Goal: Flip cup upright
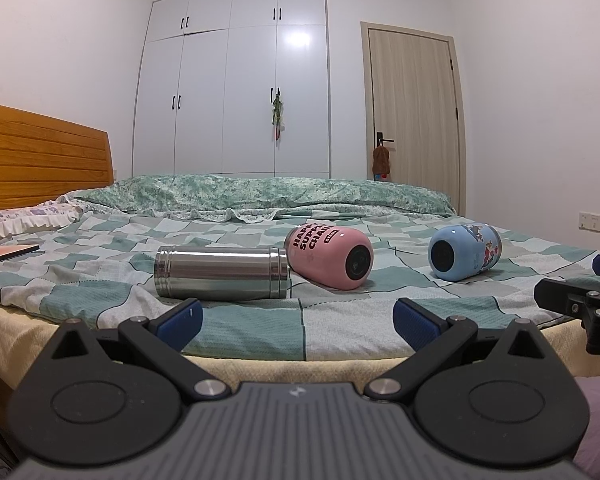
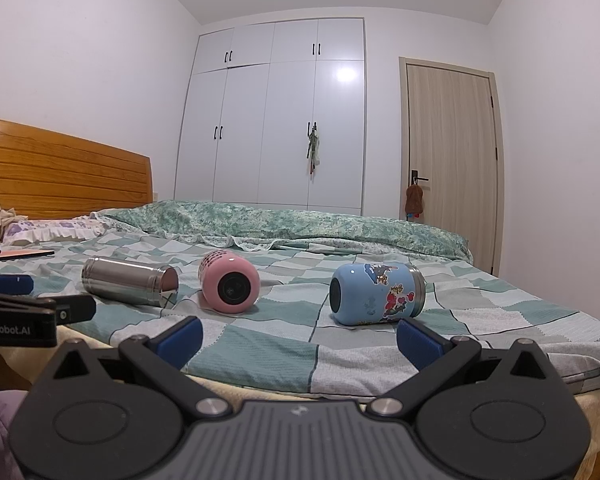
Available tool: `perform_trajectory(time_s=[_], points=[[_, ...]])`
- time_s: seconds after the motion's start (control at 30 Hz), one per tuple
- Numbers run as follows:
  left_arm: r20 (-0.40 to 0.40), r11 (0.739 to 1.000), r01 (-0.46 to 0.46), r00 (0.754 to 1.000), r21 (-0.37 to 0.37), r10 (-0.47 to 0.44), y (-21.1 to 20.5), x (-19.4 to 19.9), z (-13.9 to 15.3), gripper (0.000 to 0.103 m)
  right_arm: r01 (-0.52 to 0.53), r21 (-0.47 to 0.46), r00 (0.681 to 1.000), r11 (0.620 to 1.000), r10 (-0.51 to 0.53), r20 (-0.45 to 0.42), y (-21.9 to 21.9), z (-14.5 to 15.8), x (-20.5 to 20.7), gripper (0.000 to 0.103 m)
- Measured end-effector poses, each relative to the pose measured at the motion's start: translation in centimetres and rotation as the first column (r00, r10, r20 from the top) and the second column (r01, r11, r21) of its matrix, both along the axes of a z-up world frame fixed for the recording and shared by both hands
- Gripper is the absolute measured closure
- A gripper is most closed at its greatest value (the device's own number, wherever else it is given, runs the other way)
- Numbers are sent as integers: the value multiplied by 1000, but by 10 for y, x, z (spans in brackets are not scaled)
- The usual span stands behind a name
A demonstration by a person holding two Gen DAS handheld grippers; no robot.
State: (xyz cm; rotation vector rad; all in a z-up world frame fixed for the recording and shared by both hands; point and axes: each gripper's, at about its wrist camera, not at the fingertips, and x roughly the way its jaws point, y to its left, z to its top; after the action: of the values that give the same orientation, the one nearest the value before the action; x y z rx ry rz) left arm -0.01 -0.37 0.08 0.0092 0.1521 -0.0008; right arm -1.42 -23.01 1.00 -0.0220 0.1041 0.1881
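Three cups lie on their sides on the checked green-and-white bedspread (image 1: 240, 332) in front of you. The steel cup (image 1: 221, 278) is farthest left, lying crosswise with its open mouth turned toward the pink cup (image 1: 329, 255), which it sits just beside; you cannot tell from either view whether the two touch. The pink cup points its dark base toward you and carries black lettering. The blue cup (image 2: 377, 294), covered in cartoon stickers, lies apart to the right, its dark base angled toward you and its metal rim away.

Your left gripper (image 1: 298, 316) hovers at the near edge of the bed, its blue-padded fingers spread wide with nothing between them, the steel cup just beyond. Your right gripper (image 2: 298, 334) is likewise spread wide and holds nothing; the blue cup lies just beyond its right finger.

Behind the bed stand a wooden headboard (image 1: 40, 152), a white wardrobe (image 1: 236, 80) and a pale wooden door (image 1: 414, 104).
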Motion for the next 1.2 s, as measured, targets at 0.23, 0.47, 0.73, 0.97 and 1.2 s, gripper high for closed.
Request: perform_trajectory(time_s=[0.23,0.47,0.73,0.97,1.2], points=[[0,1000,0,1000,0,0,0,0,0,0,0,-1,1000,1000,0,0,0,0,0,0],[1,1000,0,1000,1,0,0,0,0,0,0,-1,1000,1000,0,-1,0,0,0,0],[16,999,4,1000,35,-4,-6,-4,7,0,-2,-6,1000,1000,2,-3,1,-2,0,0],[2,992,24,1000,120,-24,-2,7,23,0,-44,-10,998,999,44,-34,9,4,14,0],[-39,966,26,999,258,-16,24,43,42,0,-130,-59,990,990,127,-56,37,13,39,0]])
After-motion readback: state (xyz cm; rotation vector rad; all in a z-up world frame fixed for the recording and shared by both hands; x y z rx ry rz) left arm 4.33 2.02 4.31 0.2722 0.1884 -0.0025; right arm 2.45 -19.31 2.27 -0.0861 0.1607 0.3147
